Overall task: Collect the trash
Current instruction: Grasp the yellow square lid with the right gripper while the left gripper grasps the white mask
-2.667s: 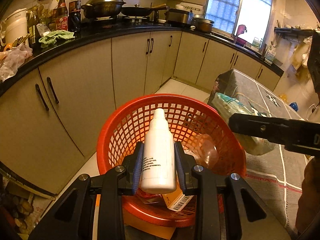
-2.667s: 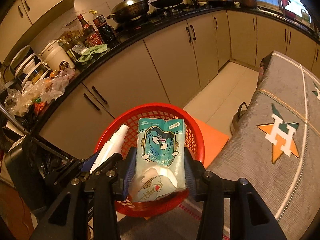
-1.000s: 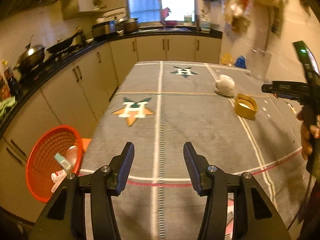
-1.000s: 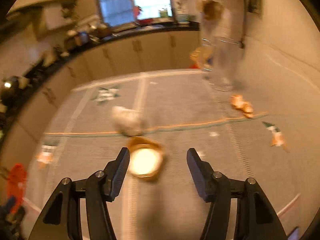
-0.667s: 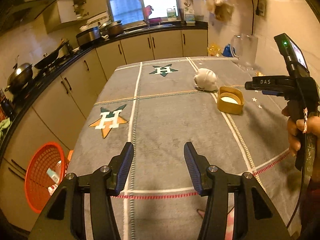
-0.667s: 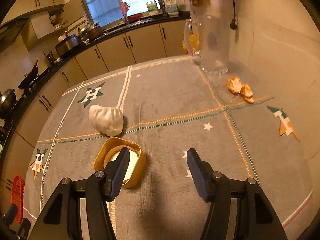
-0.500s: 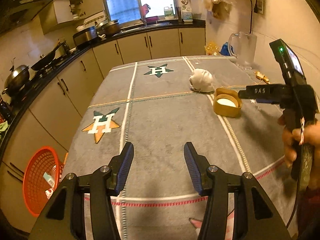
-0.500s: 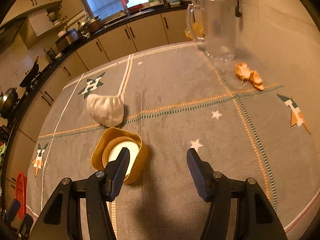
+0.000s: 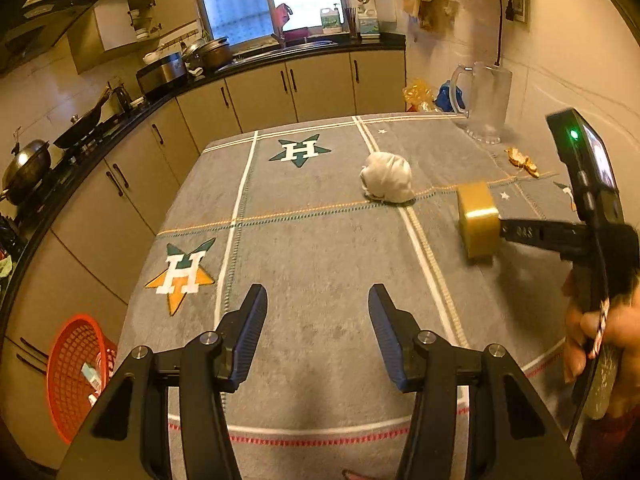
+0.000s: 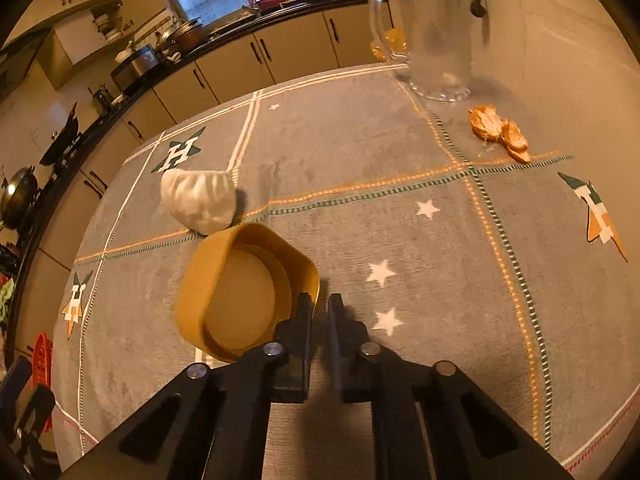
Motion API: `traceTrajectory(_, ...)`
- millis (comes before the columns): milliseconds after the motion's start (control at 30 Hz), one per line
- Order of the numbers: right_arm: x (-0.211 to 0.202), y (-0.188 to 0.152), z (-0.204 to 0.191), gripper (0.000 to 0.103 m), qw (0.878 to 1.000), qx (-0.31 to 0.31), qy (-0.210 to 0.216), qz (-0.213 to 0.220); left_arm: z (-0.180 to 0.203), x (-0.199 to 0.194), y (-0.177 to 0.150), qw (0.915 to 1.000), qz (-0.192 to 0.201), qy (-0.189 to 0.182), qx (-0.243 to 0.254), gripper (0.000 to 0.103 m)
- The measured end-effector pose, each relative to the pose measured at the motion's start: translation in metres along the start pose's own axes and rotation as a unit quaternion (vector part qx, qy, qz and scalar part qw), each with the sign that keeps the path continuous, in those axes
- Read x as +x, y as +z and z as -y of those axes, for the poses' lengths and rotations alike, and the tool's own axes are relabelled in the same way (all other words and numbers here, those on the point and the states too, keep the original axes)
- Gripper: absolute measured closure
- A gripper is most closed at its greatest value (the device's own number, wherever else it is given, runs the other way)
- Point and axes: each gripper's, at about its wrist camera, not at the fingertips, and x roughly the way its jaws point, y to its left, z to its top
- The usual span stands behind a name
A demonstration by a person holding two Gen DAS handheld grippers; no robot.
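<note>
Right tongs [image 10: 319, 308]: closed on rim of yellow box [image 10: 240, 292], box tilted, lifted off worktop [image 10: 400, 168] | Left tongs [image 9: 316, 320]: wide apart, holding nothing, above worktop | White crumpled wad [image 9: 386, 176]: on grey cloth, beside box | Glass jug [image 10: 436, 32]: far corner | Red basket [image 9: 78, 372]: on floor at worktop's near-left corner, beside cabinets.

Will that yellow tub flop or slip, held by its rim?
The tub hangs tilted off the table without sagging, so probably stiff and light. The right gripper pinches one rim, so it may swing or slip.
</note>
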Motion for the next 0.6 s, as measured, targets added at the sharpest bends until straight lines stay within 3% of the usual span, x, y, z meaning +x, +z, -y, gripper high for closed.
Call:
traceTrajectory(333, -0.008, 0.002, 0.011, 0.1, 0.999, 0.017, 0.038, 0.006, 0.01, 0.034, 0.043, 0.9994, -0.017, -0.028, -0.015, 0.044)
traceTrajectory(433, -0.009, 0.005, 0.012, 0.099, 0.996, 0.027, 0.084, 0.007, 0.016, 0.05, 0.056, 0.999, -0.02, -0.038, -0.013, 0.039)
traceTrajectory(600, -0.004, 0.005, -0.006, 0.098, 0.989, -0.005, 0.146, -0.001, 0.015, 0.076, 0.079, 0.9987, -0.027, -0.036, -0.024, 0.039)
